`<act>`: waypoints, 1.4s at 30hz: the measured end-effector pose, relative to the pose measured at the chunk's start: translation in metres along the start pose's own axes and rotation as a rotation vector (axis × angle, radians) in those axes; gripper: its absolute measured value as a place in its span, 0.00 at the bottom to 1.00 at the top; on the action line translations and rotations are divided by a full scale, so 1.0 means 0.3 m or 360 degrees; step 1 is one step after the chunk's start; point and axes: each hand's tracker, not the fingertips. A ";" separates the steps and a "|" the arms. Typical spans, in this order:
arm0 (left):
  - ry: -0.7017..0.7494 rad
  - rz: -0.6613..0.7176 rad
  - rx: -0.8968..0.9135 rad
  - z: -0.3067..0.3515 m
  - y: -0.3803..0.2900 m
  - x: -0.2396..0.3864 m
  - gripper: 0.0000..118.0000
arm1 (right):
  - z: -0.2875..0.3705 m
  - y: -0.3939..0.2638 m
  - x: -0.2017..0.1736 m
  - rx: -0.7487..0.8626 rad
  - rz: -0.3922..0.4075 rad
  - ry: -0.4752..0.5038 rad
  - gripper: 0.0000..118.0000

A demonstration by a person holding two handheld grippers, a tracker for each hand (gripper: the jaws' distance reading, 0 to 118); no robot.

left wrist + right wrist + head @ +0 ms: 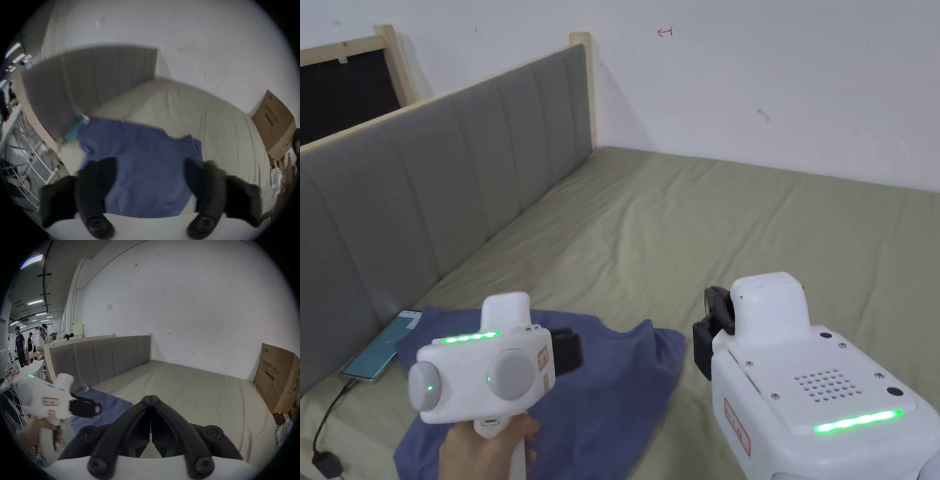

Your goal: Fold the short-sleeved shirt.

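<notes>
A blue shirt (600, 387) is lying on the bed (737, 231); the left claw (151, 177), spread, is hovering above it, probably to grab, while the right claw (151, 398) is waiting pressed together.

The blue shirt (612, 387) lies on the bed, and the left gripper (565, 351) held above it hides its middle in the head view, while the picture's bottom edge cuts off its near end. The left gripper view is blurry all over (the shirt's edges look smeared), so the teal flat thing (78, 128) touching the shirt's far corner by the headboard is too fuzzy to name there. The right gripper (709, 331), to the right of the shirt, is cut off by the bottom corner of the head view, with its tips hidden behind its own white body.
</notes>
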 end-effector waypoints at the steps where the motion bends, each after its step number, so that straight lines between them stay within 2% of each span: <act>1: -0.0012 0.0000 -0.0057 -0.062 -0.008 0.006 0.81 | -0.017 -0.015 0.011 -0.0036 -0.0016 0.0001 0.00; 4: 0.0082 0.0017 -0.0155 -0.226 -0.044 0.025 0.81 | -0.068 -0.058 0.049 -0.0139 -0.0022 -0.0041 0.00; 11: 0.0053 -0.0052 -0.0449 -0.442 -0.116 0.087 0.83 | -0.143 -0.138 0.146 -0.0298 -0.0079 -0.0136 0.00; 13: 0.0085 -0.0094 -0.0477 -0.469 -0.123 0.096 0.79 | -0.157 -0.157 0.170 -0.0341 -0.0121 -0.0150 0.00; 14: 0.0080 -0.0087 -0.0467 -0.453 -0.116 0.095 0.71 | -0.158 -0.166 0.181 -0.0357 -0.0154 -0.0161 0.00; 15: 0.0081 -0.0098 -0.0463 -0.443 -0.106 0.092 0.52 | -0.158 -0.175 0.191 -0.0371 -0.0182 -0.0168 0.00; 17: 0.0085 -0.0123 -0.0439 -0.407 -0.088 0.082 0.28 | -0.161 -0.192 0.209 -0.0398 -0.0248 -0.0174 0.00; 18: 0.0087 -0.0124 -0.0432 -0.402 -0.086 0.071 0.13 | -0.164 -0.197 0.215 -0.0409 -0.0271 -0.0180 0.00; 19: 0.0101 -0.0128 -0.0436 -0.399 -0.086 0.055 0.08 | -0.161 -0.202 0.219 -0.0418 -0.0297 -0.0186 0.00; 21: 0.0121 -0.0114 -0.0433 -0.385 -0.077 0.033 0.08 | -0.153 -0.208 0.228 -0.0427 -0.0330 -0.0188 0.00; 24: 0.0027 0.0034 -0.0459 -0.362 -0.060 0.001 0.07 | -0.138 -0.212 0.238 -0.0436 -0.0340 -0.0202 0.00; 29: -0.0006 -0.0022 -0.0409 -0.294 0.000 0.029 0.07 | -0.104 -0.217 0.293 -0.0431 -0.0416 -0.0254 0.00; 33: -0.0123 0.0059 -0.0357 -0.216 0.062 0.063 0.07 | -0.066 -0.219 0.350 -0.0412 -0.0474 -0.0311 0.00; 37: -0.0251 -0.0075 -0.0241 -0.124 0.120 0.211 0.07 | -0.004 -0.213 0.423 -0.0363 -0.0540 -0.0402 0.00; 42: -0.0594 -0.0240 -0.0187 -0.024 0.178 0.525 0.07 | 0.114 -0.202 0.536 -0.0286 -0.0630 -0.0532 0.00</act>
